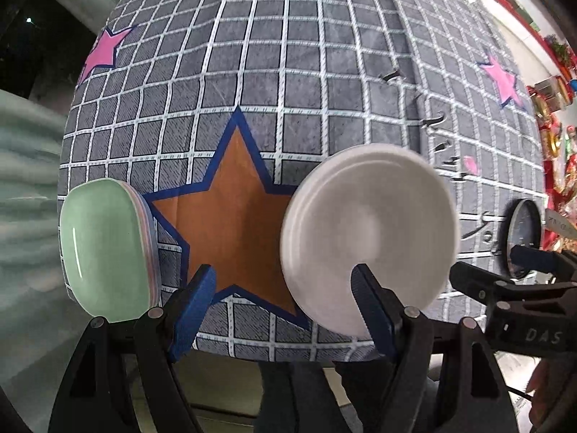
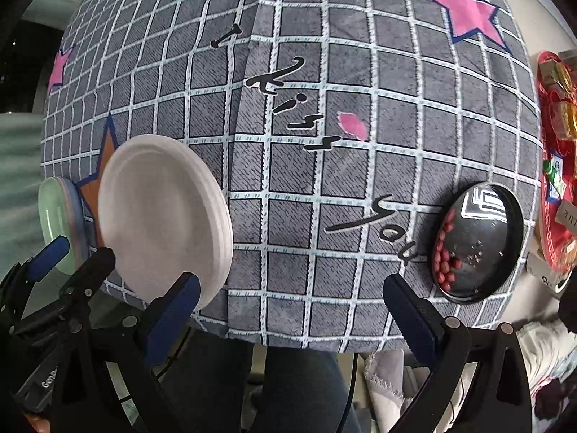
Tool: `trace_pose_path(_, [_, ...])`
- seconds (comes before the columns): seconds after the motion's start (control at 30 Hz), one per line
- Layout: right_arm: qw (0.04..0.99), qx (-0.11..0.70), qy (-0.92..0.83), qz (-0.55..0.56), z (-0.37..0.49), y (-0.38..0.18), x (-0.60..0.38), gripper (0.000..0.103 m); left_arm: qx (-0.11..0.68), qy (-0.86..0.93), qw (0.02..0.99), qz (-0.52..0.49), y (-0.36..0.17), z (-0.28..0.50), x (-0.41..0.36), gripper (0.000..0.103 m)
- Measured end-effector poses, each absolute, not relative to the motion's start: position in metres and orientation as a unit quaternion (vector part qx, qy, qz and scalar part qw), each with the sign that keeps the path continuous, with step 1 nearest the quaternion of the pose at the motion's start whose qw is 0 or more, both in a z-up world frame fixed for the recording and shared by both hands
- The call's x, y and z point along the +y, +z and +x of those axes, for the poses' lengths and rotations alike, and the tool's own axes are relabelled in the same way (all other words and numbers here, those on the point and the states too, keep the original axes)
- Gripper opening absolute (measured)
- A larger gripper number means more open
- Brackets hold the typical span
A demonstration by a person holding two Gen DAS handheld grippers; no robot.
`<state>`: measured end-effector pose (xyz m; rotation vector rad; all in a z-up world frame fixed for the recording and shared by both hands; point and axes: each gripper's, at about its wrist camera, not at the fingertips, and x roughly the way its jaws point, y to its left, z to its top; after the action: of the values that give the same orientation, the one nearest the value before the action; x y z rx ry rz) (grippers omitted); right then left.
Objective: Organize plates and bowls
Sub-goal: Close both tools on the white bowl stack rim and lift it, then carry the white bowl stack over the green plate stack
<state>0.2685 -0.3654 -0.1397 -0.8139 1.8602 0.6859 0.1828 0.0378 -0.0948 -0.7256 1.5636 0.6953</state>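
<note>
Where the counter (image 2: 288,180) is draped in a grey cloth with a white grid, coloured stars and black script, the following items lie on it.

Item 1: stack of round white plates (image 1: 368,238) (image 2: 166,216), near the front edge, partly over the orange star with blue outline (image 1: 230,216). In the left wrist view it sits behind the tip of one blue-padded finger; whether it touches the pad cannot be told.

Item 2: stack of rounded-square dishes with a pale green glossy dish on top (image 1: 104,249) (image 2: 54,216), pink and blue rims showing beneath. It stands at the counter's left front corner, left of the white stack, with the orange star between them.

Item 3: round black glossy plate (image 2: 479,245) (image 1: 524,238), holding small red pellets along its left rim, at the right front corner, well apart from the two stacks.

Item 4: red tray of packaged goods (image 2: 555,166), beyond the counter's right edge.

Left claw (image 1: 285,303): fingers spread wide, gripping nothing, in front of the orange star.

Right claw (image 2: 292,306): fingers spread wide, gripping nothing, between the white stack and the black plate.
</note>
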Motion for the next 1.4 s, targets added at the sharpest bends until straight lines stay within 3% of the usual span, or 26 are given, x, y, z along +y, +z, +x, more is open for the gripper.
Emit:
trace_pose_path(0.77, [0.487,0.746,0.295,-0.345,0.258,-0.209,-0.348,0.103,0.678,0.289,0.596,-0.318,-0.188,0.192,0.02,0.079])
trace_pose_path(0.87, [0.491,0.748,0.291,-0.338,0.257,-0.208,-0.356,0.103,0.669,0.293,0.596,-0.335,-0.191,0.188,0.023,0.071])
trace_pose_path(0.97, [0.478,0.756,0.287,-0.342,0.256,-0.209,-0.357,0.103,0.666,0.278,0.598,-0.349,-0.192,0.188,0.016,0.055])
trace_pose_path(1.03, [0.471,0.762,0.283,-0.344,0.261,-0.208,-0.354,0.102,0.668,0.264,0.603,-0.347,-0.192,0.196,0.007,0.039])
trace_pose_path(1.07, [0.474,0.762,0.283,-0.34,0.261,-0.207,-0.353,0.101,0.672,0.263,0.604,-0.338,-0.193,0.202,0.002,0.039])
trace_pose_path(1.17, [0.478,0.754,0.297,-0.339,0.255,-0.199,-0.351,0.084,0.672,0.267,0.604,-0.335,-0.196,0.206,-0.004,0.039])
trace_pose_path(1.3, [0.458,0.762,0.336,-0.311,0.244,-0.187,-0.349,0.031,0.673,0.272,0.602,-0.331,-0.197,0.217,-0.013,0.039])
trace_pose_path(1.4, [0.439,0.782,0.335,-0.288,0.236,-0.19,-0.35,0.026,0.672,0.275,0.602,-0.332,-0.193,0.217,-0.018,0.037])
